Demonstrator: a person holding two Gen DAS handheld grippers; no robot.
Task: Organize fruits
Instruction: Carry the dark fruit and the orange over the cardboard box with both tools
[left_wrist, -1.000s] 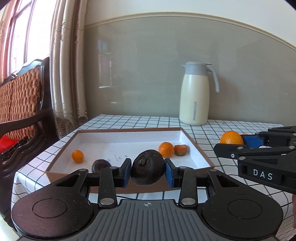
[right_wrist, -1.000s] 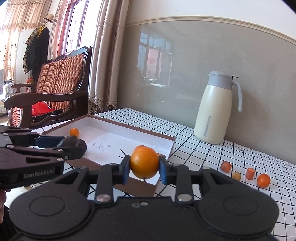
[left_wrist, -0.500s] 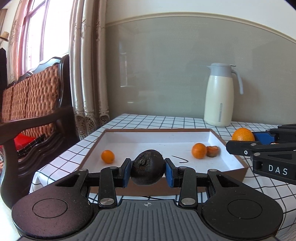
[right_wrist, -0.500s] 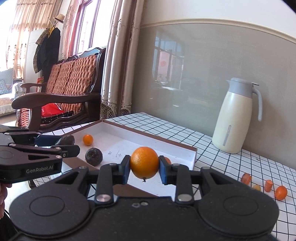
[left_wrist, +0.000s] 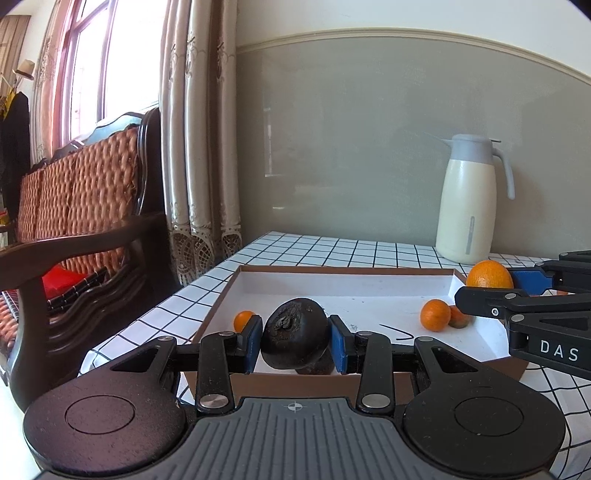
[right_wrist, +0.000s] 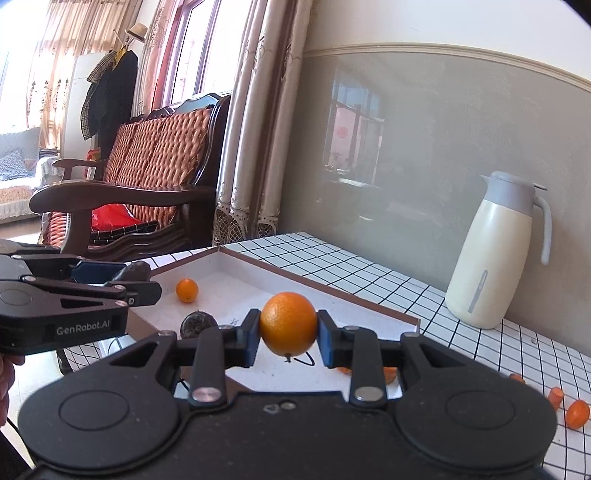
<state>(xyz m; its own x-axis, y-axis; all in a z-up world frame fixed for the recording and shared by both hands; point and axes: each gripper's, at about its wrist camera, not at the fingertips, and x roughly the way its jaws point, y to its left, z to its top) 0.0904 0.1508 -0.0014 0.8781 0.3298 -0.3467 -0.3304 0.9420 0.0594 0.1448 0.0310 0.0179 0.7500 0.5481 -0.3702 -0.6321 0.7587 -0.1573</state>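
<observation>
**Both grippers carrying fruit over the tray**

The left gripper (left_wrist: 295, 341) is clamping a dark wrinkled fruit (left_wrist: 294, 333) between its blue fingers (left_wrist: 253, 341), above the white tray's (left_wrist: 343, 286) near edge. The right gripper (right_wrist: 288, 338) is gripping an orange (right_wrist: 288, 328) over the tray. Small oranges (left_wrist: 435, 314) are lying inside; another dark fruit (right_wrist: 196, 324), possibly the same kind, is sitting there too.

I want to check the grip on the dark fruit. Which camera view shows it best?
The left wrist view: the dark fruit fills the centre, clamped between the blue pads of the left gripper. The right wrist view shows only a sliver of it behind the gripper's finger.
</observation>
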